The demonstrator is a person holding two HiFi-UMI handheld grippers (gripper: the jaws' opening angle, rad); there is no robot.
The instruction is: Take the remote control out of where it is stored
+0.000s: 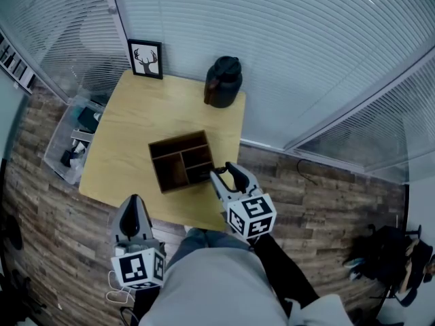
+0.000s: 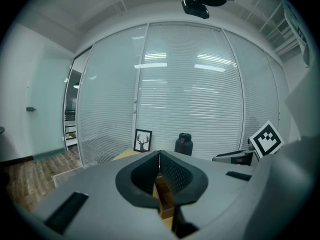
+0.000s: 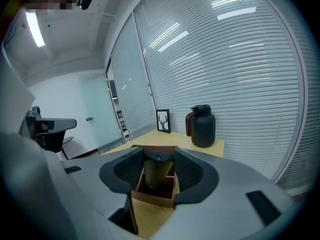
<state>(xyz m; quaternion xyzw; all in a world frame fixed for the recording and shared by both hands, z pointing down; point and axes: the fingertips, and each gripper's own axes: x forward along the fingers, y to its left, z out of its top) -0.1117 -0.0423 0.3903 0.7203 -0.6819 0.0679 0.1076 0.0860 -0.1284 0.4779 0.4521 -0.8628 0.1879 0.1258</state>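
A light wooden table (image 1: 133,124) fills the middle of the head view, its far edge against white slatted blinds (image 1: 292,39) behind glass. At the table's upper left corner a black-framed deer picture (image 1: 145,59) stands upright against the blinds. At its upper right corner stands a dark jug (image 1: 223,82) with a brown handle. On the wood-plank floor (image 1: 41,229), just left of the table, lies a clear plastic bin (image 1: 66,140) holding dark odds and ends. A dark bag (image 1: 391,253) sits at lower right.
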